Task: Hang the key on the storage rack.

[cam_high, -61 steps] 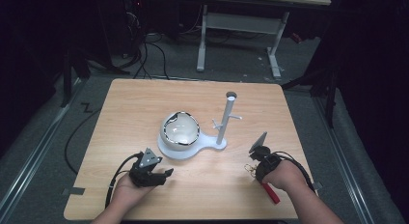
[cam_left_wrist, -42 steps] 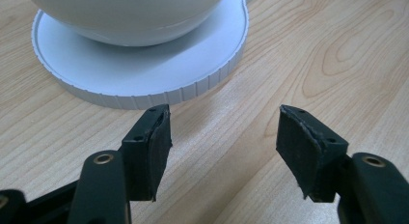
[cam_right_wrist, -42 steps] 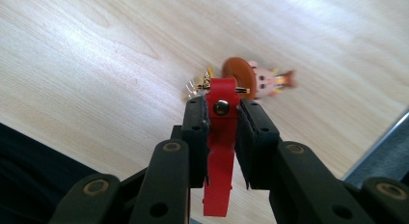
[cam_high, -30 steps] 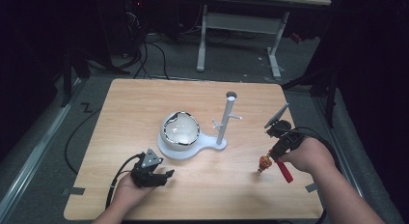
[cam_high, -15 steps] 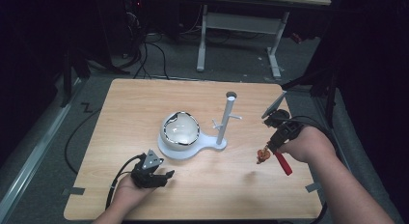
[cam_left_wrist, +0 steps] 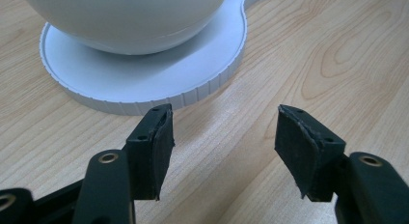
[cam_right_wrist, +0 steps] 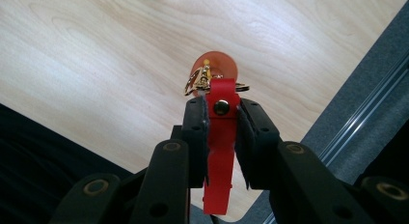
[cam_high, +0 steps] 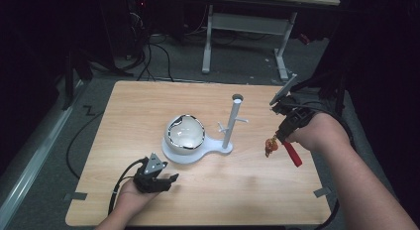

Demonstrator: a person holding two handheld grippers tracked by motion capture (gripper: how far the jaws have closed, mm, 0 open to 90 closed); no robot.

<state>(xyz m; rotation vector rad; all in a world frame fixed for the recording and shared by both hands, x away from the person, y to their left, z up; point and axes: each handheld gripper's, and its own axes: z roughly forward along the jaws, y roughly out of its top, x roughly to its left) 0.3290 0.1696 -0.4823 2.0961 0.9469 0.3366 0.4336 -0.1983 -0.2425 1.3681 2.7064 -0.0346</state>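
Right tongs raised over the right part of the desk, clenched on a red strap. In the right gripper view the strap runs lengthwise straight along the gap between the two black jaws, its long axis in line with them: one free end pokes out toward the camera at the bottom, the other end, with a brass snap, sits at the jaw tips. Beyond the tips hang a gold clasp and an orange disc-shaped charm, pointing away from the hand and down toward the wood. In the high view the charm dangles clear of the desk, and the strap's red tail sticks out below the right hand, slanting toward the desk's near right corner.

Left tongs lie low at the near left of the desk, released, nothing between the pads; jaws have just been closing some, a wide gap remains. They aim at the round white base carrying a white bowl. A white peg stand rises from the same base, between bowl and strap, well apart from the strap.
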